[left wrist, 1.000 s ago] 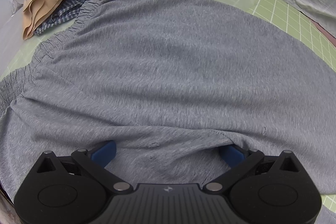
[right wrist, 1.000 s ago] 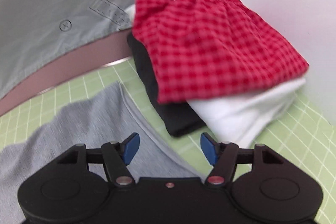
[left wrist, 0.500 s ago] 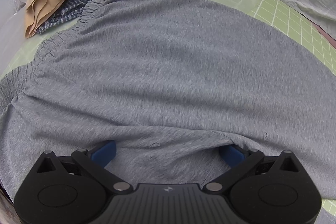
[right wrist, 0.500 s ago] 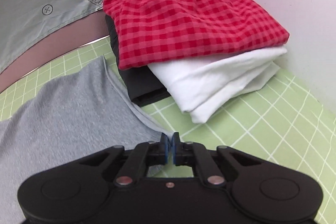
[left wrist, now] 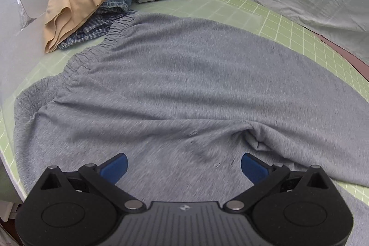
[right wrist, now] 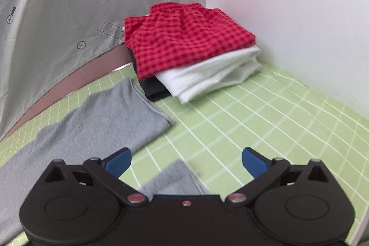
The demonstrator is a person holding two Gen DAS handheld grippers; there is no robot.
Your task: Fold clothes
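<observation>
Left gripper (left wrist: pixel 183 166) wide open, empty — grey shorts (left wrist: pixel 184 84) spread flat on green mat (left wrist: pixel 253 8), frame centre. Right gripper (right wrist: pixel 186 161) wide open, empty — folded stack (right wrist: pixel 191 47) upper centre.

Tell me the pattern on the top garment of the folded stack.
Red checked garment, a gingham of darker and lighter red squares; the right wrist view shows it best.

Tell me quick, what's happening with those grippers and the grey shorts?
Left gripper open, low over the grey shorts. Right gripper open, holding nothing. Shorts flat on green mat, unfolded. Folded stack stands clear.
</observation>
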